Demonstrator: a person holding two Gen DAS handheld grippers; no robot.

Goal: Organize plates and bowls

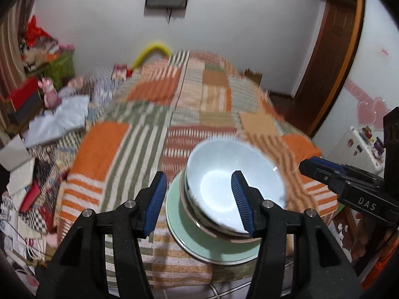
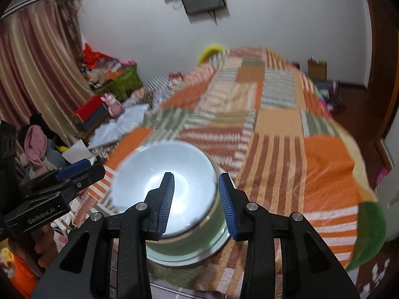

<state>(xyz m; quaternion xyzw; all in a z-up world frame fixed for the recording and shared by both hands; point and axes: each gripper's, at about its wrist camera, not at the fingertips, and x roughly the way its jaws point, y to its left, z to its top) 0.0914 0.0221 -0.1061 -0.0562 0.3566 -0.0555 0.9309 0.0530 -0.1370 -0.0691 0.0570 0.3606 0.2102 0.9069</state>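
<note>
On a patchwork orange-and-green striped bedspread [image 1: 119, 149], a round pale-green ceramic plate [image 1: 189, 239] carries nested glossy white ceramic bowls [image 1: 232, 174], the top one empty. The stack looks heavy, slick and breakable; rims offer the best hold. The left gripper [image 1: 199, 204] and the right gripper [image 2: 197, 204] stand part-open, holding nothing.

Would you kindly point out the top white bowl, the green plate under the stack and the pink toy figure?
White bowl [image 1: 224, 174]: left wrist view, on its inner wall.
Green plate [image 1: 212, 246]: left wrist view, on its bare near rim.
Pink toy figure [image 2: 113, 104]: right wrist view, on its body.
</note>
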